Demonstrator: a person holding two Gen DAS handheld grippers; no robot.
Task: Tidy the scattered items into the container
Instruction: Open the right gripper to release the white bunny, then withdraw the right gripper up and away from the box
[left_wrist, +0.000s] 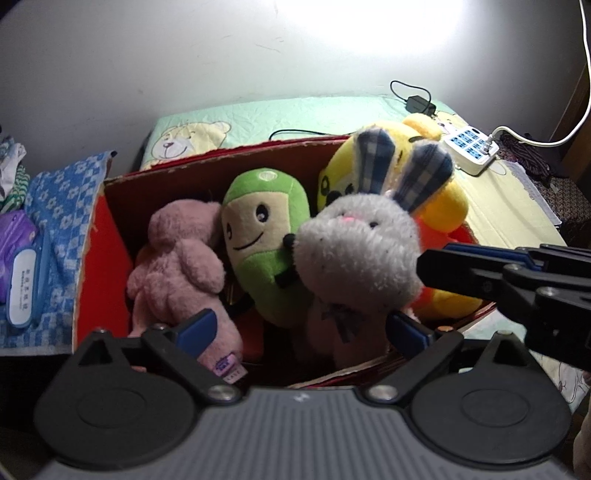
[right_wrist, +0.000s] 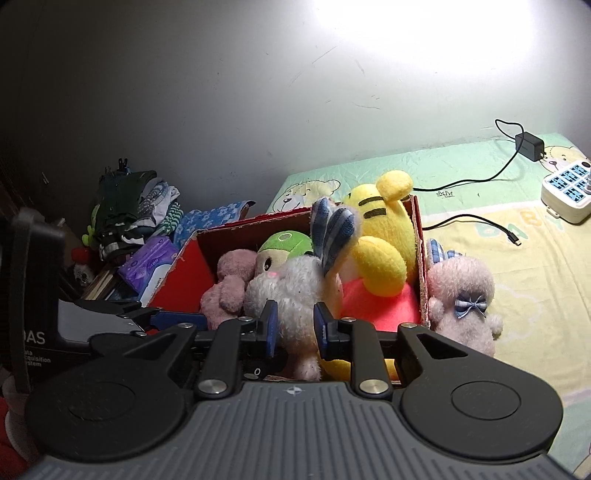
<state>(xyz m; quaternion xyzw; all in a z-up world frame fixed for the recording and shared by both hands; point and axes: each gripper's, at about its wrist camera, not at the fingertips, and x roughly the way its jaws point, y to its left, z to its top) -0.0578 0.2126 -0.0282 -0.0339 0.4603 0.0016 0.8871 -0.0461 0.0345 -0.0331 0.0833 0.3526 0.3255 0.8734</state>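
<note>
A red cardboard box (left_wrist: 94, 266) stood on the bed (right_wrist: 535, 266), crowded with soft toys. A grey rabbit (left_wrist: 358, 254) with checked blue ears sat at the front of the box, beside a green toy (left_wrist: 266, 236), a pink bear (left_wrist: 181, 258) and a large yellow bear (right_wrist: 384, 236) at the right end. The left gripper (left_wrist: 299, 328) hung over the box's near edge with its fingers spread wide either side of the rabbit's body, gripping nothing. The right gripper (right_wrist: 293, 328) had its fingers partly open in front of the rabbit, close to its body; whether they touched it could not be told. A pink rabbit (right_wrist: 461, 291) with a blue bow lay on the bed just outside the box's right wall. A white power strip (right_wrist: 567, 188) and a black charger (right_wrist: 530, 146) lay farther off on the bed.
</note>
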